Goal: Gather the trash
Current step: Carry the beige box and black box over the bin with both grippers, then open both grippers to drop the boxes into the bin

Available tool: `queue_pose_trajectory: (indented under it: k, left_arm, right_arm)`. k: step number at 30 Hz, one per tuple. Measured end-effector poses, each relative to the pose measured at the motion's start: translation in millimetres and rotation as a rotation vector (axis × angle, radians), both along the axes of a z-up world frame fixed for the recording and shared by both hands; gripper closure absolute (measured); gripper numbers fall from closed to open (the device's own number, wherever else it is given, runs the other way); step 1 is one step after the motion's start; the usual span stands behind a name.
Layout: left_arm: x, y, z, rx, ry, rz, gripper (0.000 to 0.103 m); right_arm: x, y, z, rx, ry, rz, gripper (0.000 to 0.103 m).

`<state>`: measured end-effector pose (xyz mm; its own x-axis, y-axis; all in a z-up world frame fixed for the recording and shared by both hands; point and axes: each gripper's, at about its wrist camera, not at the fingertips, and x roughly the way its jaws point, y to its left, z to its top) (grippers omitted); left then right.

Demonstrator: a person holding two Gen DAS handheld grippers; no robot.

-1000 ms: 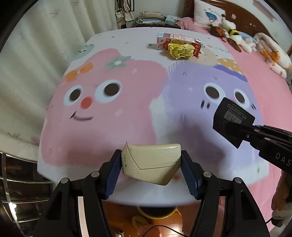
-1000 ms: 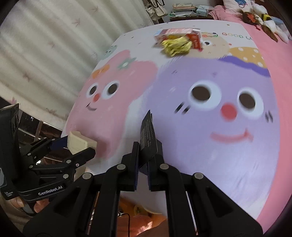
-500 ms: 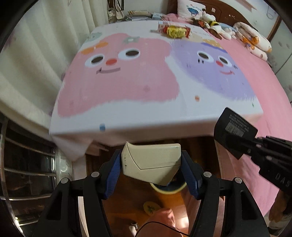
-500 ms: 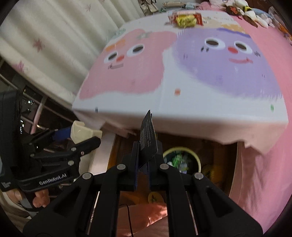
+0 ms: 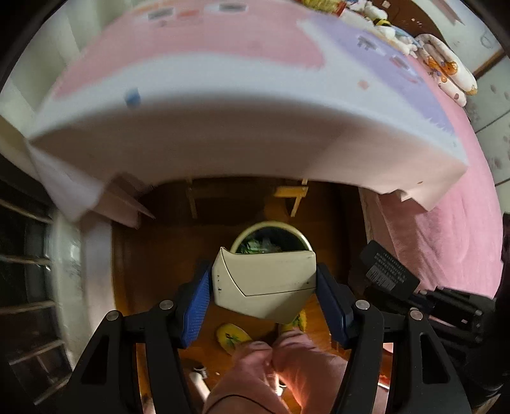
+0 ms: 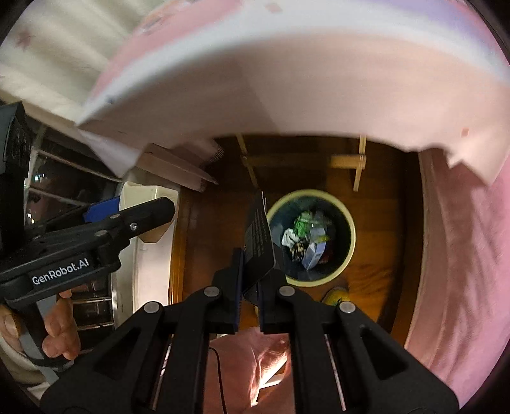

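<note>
the trash bin point(image 6: 310, 237) stands on the wooden floor under the table edge point(image 6: 287, 105), and it already has several crumpled wrappers and a small carton inside, so part of the collecting seems done. two pieces are now in the air near the bin and not yet dropped.

the left gripper point(image 5: 264, 286) is closed on a cream box point(image 5: 263, 281), which sits between its blue pads point(image 5: 194, 302) just over the near rim of the bin. the box looks like stiff card, folded and a bit dirty on its left edge.

the right gripper point(image 6: 250, 291) is clamped on a flat black packet point(image 6: 258, 245), thin, with small white print, standing on edge just left of the bin.

far from the bin, on the table top, something yellow point(image 5: 318, 4) is blurred; i judge more trash may remain there.
</note>
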<state>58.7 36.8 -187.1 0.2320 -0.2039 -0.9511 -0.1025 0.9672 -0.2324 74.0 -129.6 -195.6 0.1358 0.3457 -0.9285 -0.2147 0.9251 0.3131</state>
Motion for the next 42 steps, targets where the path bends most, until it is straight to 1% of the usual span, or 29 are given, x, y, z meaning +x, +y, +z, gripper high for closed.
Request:
queue_pose_trajectory:
  k: [1,2,4,5,7,9,10,13,14,16,17,19,21,23,24,26,27,30,33,38,42]
  left_arm:
    - [1,-1,-11,-0.006,0.010,0.003,0.040]
    - [2,-4,-29,-0.017,0.024,0.005,0.040]
    - [5,-8,-53,-0.033,0.035,0.007,0.040]
    - [6,-11,-72,-0.038,0.047,0.007,0.039]
    - [8,-17,-96,-0.042,0.062,0.004,0.039]
    - [11,-25,-129,-0.043,0.082,0.002,0.039]
    - [14,-31,-142,-0.045,0.090,0.000,0.039]
    - [21,-45,-175,-0.041,0.101,-0.010,0.039]
    - [24,-51,-188,-0.031,0.102,-0.020,0.039]
    - [31,-61,-206,-0.014,0.108,-0.031,0.039]
    - [33,-66,-218,-0.009,0.122,-0.040,0.039]
    - [37,-71,-234,-0.003,0.144,-0.043,0.039]
    - [39,-72,-250,-0.002,0.169,-0.041,0.035]
    - [42,-74,-261,0.003,0.183,-0.038,0.016]
    - [41,-73,-262,0.006,0.182,-0.035,0.015]
    - [43,-73,-265,0.010,0.174,-0.031,0.015]
    - [44,-74,-265,0.013,0.170,-0.030,0.015]
    - [44,-71,-253,0.028,0.152,-0.025,0.015]
    - [44,-66,-233,0.045,0.134,-0.008,0.015]
    - [42,-60,-193,0.059,0.108,0.017,0.015]
    - [38,-57,-143,0.072,0.070,0.016,0.015]
  right_arm:
    - [0,-5,-18,0.010,0.022,-0.022,0.098]
    - [4,-7,-30,0.014,0.036,-0.037,0.098]
    - [6,-15,-58,0.017,0.067,-0.069,0.098]
    - [8,-20,-76,0.019,0.088,-0.087,0.098]
    - [14,-30,-110,0.029,0.124,-0.120,0.098]
    - [17,-37,-134,0.040,0.148,-0.145,0.098]
    - [19,-41,-152,0.049,0.162,-0.160,0.098]
    - [28,-49,-186,0.057,0.184,-0.179,0.098]
    - [31,-52,-200,0.062,0.191,-0.182,0.098]
    - [37,-57,-222,0.061,0.205,-0.186,0.097]
    - [39,-59,-229,0.063,0.210,-0.188,0.097]
    - [45,-62,-246,0.065,0.222,-0.199,0.097]
    - [51,-64,-257,0.053,0.234,-0.208,0.095]
    - [54,-68,-265,0.040,0.250,-0.223,0.086]
    - [55,-68,-268,0.040,0.257,-0.231,0.075]
    - [56,-74,-268,0.060,0.261,-0.252,0.063]
    - [57,-75,-268,0.065,0.260,-0.254,0.063]
    - [57,-77,-259,0.065,0.250,-0.245,0.063]
    - [55,-78,-241,0.074,0.235,-0.241,0.063]
    - [49,-77,-194,0.085,0.214,-0.241,0.063]
    - [40,-74,-149,0.093,0.200,-0.239,0.063]
